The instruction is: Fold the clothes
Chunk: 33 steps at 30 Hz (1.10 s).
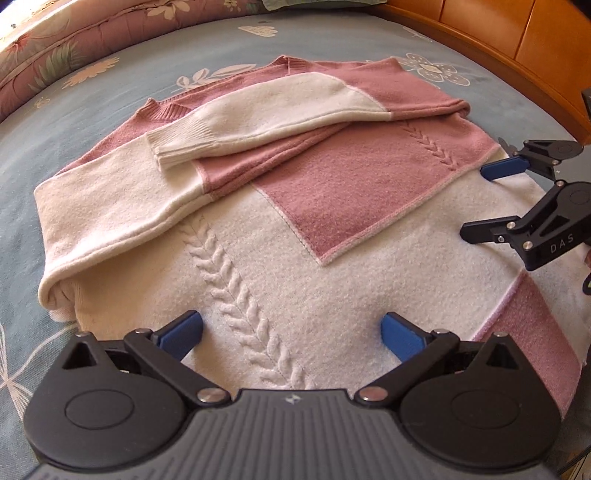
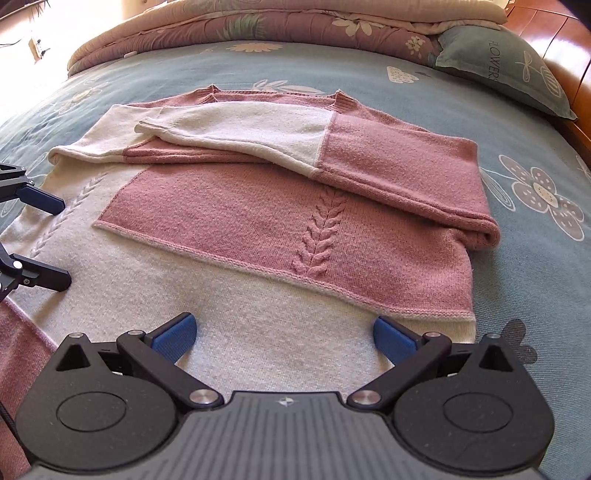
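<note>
Lying flat across blue floral bedsheet (image 1: 92, 177): pink-and-cream knit sweater w/ cable-braid pattern (image 1: 280, 236), both sleeves folded in across chest, cream sleeve (image 2: 236, 133) sitting on top. Filling centre of both views, collar twd 12 o'clock, hem twd 6.

Hovering over cream hem area: left gripper (image 1: 291, 332), blue-padded fingers (image 1: 181, 332) spread wide, released, nothing btwn them. Braid running up from 6 o'clock btwn its jaws in left wrist view.

Hanging over hem's other half: right gripper (image 2: 282, 334), fingers likewise spread apart, gripping nothing. Sweater's side edge sitting at approx 4 o'clock of it, pink panel at 12.

Showing at 3 o'clock in left view: right gripper (image 1: 480, 201) from the side, jaws apart over cloth. Showing at 9 o'clock in right view: left gripper (image 2: 61, 240), also apart.

Sitting at 1 o'clock in right view: grey-green printed pillow (image 2: 509, 70); bunched pink floral quilt (image 2: 240, 26) at 12; wooden headboard (image 1: 517, 33) at 1–2 in left view.
</note>
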### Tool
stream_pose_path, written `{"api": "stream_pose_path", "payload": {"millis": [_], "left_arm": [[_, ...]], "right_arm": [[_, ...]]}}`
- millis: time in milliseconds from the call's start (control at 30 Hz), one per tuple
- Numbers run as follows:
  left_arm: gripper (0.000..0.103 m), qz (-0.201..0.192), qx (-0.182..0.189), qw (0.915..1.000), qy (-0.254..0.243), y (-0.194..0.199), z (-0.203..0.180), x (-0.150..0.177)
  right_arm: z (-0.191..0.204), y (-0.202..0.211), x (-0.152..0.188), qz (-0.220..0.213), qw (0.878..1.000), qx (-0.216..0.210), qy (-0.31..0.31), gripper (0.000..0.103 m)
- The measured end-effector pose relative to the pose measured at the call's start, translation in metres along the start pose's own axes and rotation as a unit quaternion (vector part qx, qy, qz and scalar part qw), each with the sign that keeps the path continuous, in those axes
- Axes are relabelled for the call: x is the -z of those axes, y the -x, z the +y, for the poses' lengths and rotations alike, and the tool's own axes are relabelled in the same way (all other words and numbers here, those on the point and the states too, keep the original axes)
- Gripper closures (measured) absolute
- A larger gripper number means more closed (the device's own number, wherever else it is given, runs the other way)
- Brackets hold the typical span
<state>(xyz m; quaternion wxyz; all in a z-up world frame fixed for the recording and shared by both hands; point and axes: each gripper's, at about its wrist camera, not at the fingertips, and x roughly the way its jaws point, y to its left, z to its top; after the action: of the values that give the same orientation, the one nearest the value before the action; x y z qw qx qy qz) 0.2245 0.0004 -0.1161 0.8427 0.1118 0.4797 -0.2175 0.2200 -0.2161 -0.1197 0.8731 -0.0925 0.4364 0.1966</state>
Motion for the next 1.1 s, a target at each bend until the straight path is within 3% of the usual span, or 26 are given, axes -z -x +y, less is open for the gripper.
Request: {"api": "stream_pose_path", "payload": {"millis": [533,900,967,1100], "left_arm": [[0.0,-0.024,0.002,0.9997,-0.004,0.002,0.0,0.006],[0.0,-0.09,-0.016,0.9958,-0.004,0.011,-0.004,0.025],[0.001,-0.111,-0.035,0.9932,-0.007,0.029,-0.015,0.034],[0.001,-0.155,-0.069,0.9855,-0.015,0.072,-0.04,0.056]], "right_arm": [[0.003,0.0,0.005,-0.026,0.999,0.017,-0.016,0.0],[0.01,0.007,0.007,-0.036,0.999,0.036,-0.019,0.0],[0.015,0.024,0.009,-0.053,0.997,0.041,-0.024,0.0],[0.039,0.084,0.032,-0.13,0.989,0.058,-0.035,0.0]]}}
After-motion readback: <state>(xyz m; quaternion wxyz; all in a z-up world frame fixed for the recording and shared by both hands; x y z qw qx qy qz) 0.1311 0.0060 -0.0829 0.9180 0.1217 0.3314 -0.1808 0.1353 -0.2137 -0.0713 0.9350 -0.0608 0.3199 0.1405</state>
